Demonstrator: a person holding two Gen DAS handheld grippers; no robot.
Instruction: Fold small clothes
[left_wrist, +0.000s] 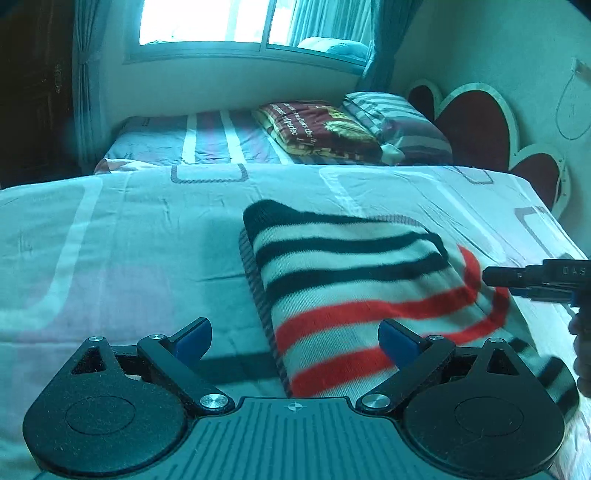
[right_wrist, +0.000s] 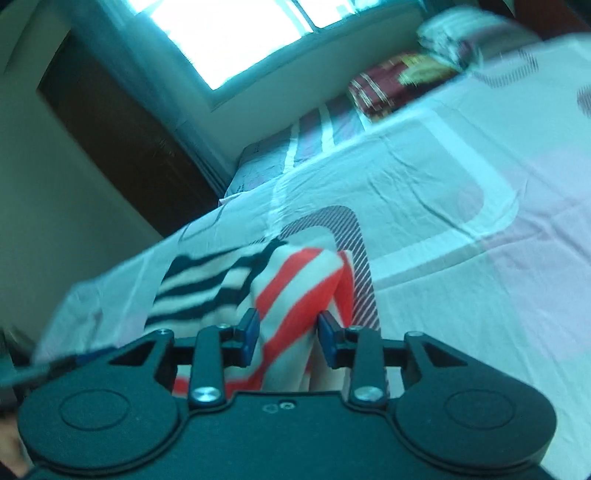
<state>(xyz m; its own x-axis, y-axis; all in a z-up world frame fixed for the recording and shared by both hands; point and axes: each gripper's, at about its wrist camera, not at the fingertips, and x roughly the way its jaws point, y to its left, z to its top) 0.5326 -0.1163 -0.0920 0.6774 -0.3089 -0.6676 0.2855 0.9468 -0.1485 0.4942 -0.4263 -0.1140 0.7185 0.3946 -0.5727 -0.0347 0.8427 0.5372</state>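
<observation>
Left gripper (left_wrist: 295, 338) is held low over the bed, fingers spread wide, blue pads (left_wrist: 192, 338) well apart, nothing between them. The near end of a striped knit garment (left_wrist: 354, 280) is seen lying just ahead of and partly between the spread fingers; contact with either pad cannot be told.

Right gripper (right_wrist: 286, 338) is seen in its own view with the blue pads (right_wrist: 251, 334) drawn in against a raised fold of the same garment (right_wrist: 295, 288); the red-and-white striped part is pinched between them. In the left wrist view the right gripper's black tip (left_wrist: 517, 277) is seen entering from the right edge, at the garment's right side by the red stripes. Right wrist view is tilted and blurred.

The garment is laid on the pale patterned bedsheet (left_wrist: 129, 240), right of centre, white with black stripes at the far end and red stripes nearer the grippers. It is bunched, not flat.

Beyond the sheet a second bed with a striped cover (left_wrist: 207, 140) is seen, with a folded dark red blanket (left_wrist: 321, 129) and a striped pillow (left_wrist: 395, 118) on it. A bright window (left_wrist: 251, 22) with curtains (left_wrist: 85, 85) is seen behind, and a red heart-shaped headboard (left_wrist: 476, 118) at right.
</observation>
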